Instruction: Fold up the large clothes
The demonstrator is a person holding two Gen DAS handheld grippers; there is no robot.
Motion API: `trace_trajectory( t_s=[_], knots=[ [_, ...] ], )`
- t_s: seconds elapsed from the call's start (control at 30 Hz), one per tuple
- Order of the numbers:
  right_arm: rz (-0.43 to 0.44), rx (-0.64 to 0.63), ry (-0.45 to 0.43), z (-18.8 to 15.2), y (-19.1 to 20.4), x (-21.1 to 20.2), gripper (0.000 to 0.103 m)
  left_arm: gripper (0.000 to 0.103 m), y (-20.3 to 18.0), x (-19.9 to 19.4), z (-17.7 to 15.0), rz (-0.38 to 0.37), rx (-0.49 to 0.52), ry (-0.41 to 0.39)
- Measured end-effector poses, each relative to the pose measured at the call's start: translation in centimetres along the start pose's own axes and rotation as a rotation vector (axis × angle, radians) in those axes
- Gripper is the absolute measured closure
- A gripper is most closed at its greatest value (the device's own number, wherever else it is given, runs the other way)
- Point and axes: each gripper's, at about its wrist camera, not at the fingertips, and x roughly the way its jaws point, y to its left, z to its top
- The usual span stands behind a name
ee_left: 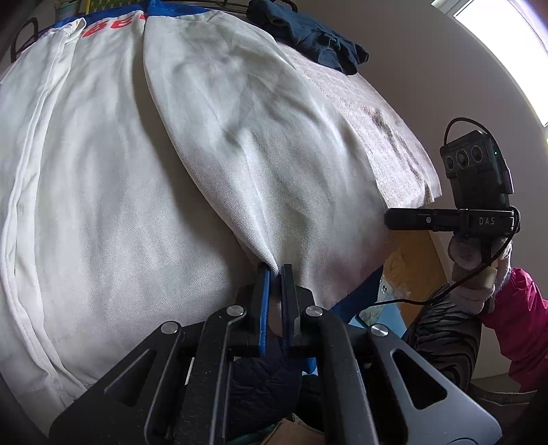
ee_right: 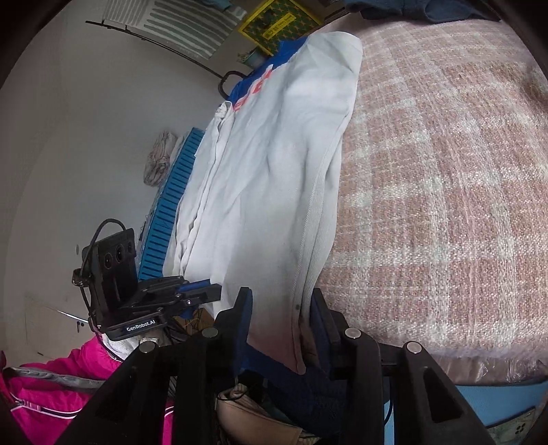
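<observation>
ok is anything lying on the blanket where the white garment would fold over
Nothing visible on that stretch: the pink checked blanket beside the white garment is bare. A dark blue cloth lies only at the blanket's far edge.

A bed covered by a pink-and-white checked woven blanket (ee_right: pixel 445 178) carries everything here. Directly on the blanket lies a large white cotton garment with blue trim and red lettering (ee_right: pixel 274 164), spread lengthwise along the bed's left side in the right wrist view, its near end reaching the bed's edge. At the far end of the blanket sits a crumpled dark navy piece of clothing (ee_left: pixel 308 30), just beside the white garment's upper part.
</observation>
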Motion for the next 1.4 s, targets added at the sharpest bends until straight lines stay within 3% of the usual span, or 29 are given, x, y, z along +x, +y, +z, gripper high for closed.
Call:
trace_trajectory(
  t_s=[0.03,0.1,0.2,0.3,0.4,0.47,0.57,0.67,0.77,0.83,0.9,1.07,1.17,1.27,1.4],
  knots=[
    [-0.003,0.007,-0.007,-0.1,-0.1,-0.1,0.072,0.101,-0.1,0.1,0.0,0.001,0.003,-0.001],
    [-0.026,0.017,-0.012,-0.1,0.1,-0.1,0.088,0.101,-0.3,0.2,0.1,0.005,0.01,-0.004],
    [-0.087,-0.02,-0.014,0.0,1.5,-0.2,0.098,0.101,-0.6,-0.1,0.1,0.018,0.026,-0.007],
    [-0.143,-0.057,-0.022,0.3,3.5,-0.8,0.099,0.101,-0.1,-1.8,-0.1,0.015,0.016,-0.031],
    [-0.136,-0.06,-0.048,0.5,5.0,-1.7,0.1,0.099,0.2,-4.6,-0.1,0.015,0.018,-0.088],
    [-0.133,-0.055,-0.057,0.7,5.7,-2.1,0.1,0.099,-0.1,-5.9,0.8,0.052,0.05,-0.146],
    [-0.109,-0.014,-0.063,1.0,6.0,-2.2,0.1,0.099,-0.3,-5.8,2.8,0.063,0.064,-0.192],
    [-0.097,0.032,-0.078,0.7,5.8,-2.1,0.1,0.099,0.0,-3.2,3.8,0.025,0.034,-0.174],
    [-0.083,0.075,-0.098,0.8,5.5,-2.3,0.1,0.099,0.2,1.0,3.2,-0.045,0.004,-0.07],
    [-0.096,0.081,-0.094,0.9,5.9,-2.0,0.1,0.099,0.1,1.9,2.4,-0.047,-0.008,-0.078],
    [-0.125,0.064,-0.091,1.1,6.9,-1.5,0.1,0.099,0.4,1.1,2.2,-0.078,-0.025,-0.064],
    [-0.135,0.023,-0.083,2.3,9.8,-1.0,0.1,0.099,1.2,-3.0,-0.1,-0.159,-0.088,-0.15],
    [-0.145,-0.021,-0.065,3.2,12.0,0.2,0.1,0.099,0.7,-1.6,-0.9,-0.166,-0.046,-0.105],
    [-0.181,-0.066,-0.026,4.0,14.2,2.1,0.101,0.099,2.2,-1.7,-1.5,-0.186,-0.11,-0.082],
    [-0.217,-0.128,0.015,5.0,16.8,4.6,0.101,0.099,5.1,-6.8,-2.4,-0.164,-0.172,-0.199]
  ],
)
